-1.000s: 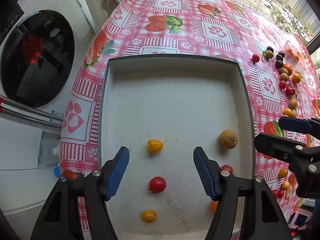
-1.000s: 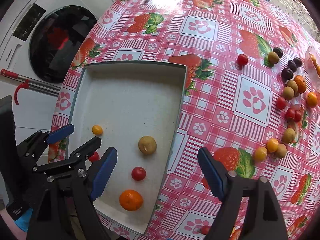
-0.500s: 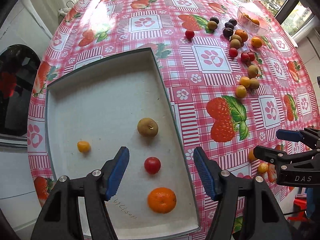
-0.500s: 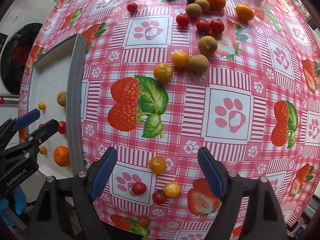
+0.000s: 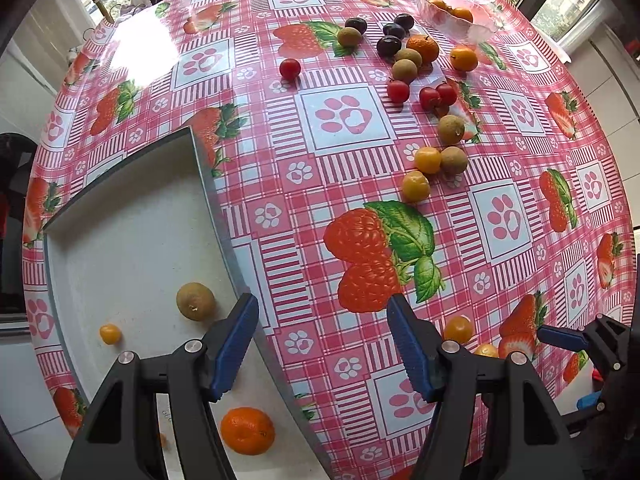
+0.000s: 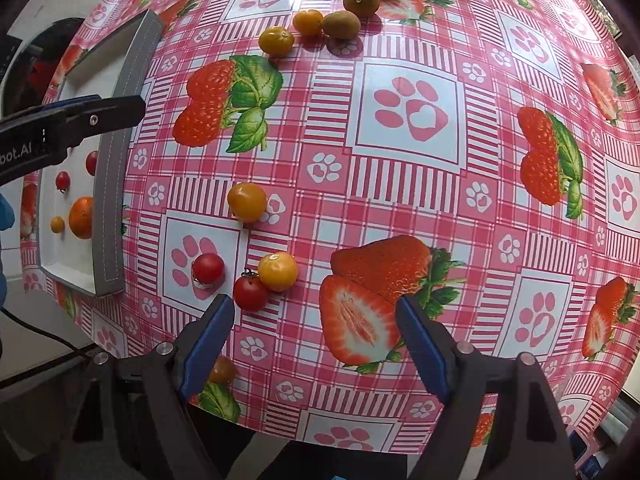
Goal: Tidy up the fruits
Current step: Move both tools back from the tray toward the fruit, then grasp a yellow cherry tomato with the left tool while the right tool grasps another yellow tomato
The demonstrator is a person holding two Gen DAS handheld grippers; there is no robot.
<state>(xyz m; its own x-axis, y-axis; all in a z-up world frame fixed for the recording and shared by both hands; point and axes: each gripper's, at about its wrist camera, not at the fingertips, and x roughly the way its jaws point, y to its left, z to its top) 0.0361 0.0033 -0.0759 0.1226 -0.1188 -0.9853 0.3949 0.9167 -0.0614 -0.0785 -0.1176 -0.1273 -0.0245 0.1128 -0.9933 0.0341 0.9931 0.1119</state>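
Blue-padded and spread wide, the left gripper (image 5: pixel 322 344) hangs over the right rim of the grey tray (image 5: pixel 224 236), holding nothing, one finger above the tray floor and the other above the pink strawberry tablecloth (image 5: pixel 344 184). Inside the tray lie a brown kiwi-like fruit (image 5: pixel 195 301), a small yellow tomato (image 5: pixel 110 334) to its left and an orange mandarin (image 5: pixel 247 431) at the near end. The right gripper (image 6: pixel 316 340) is likewise agape and empty, poised low at the near table edge. Just beyond its left finger sit two red cherry tomatoes (image 6: pixel 208 268) and a yellow tomato (image 6: pixel 277 271); another yellow tomato (image 6: pixel 247 202) lies farther off. Far across the cloth, a loose cluster of mixed fruit (image 5: pixel 416 76) lies near a glass bowl (image 5: pixel 456 12).
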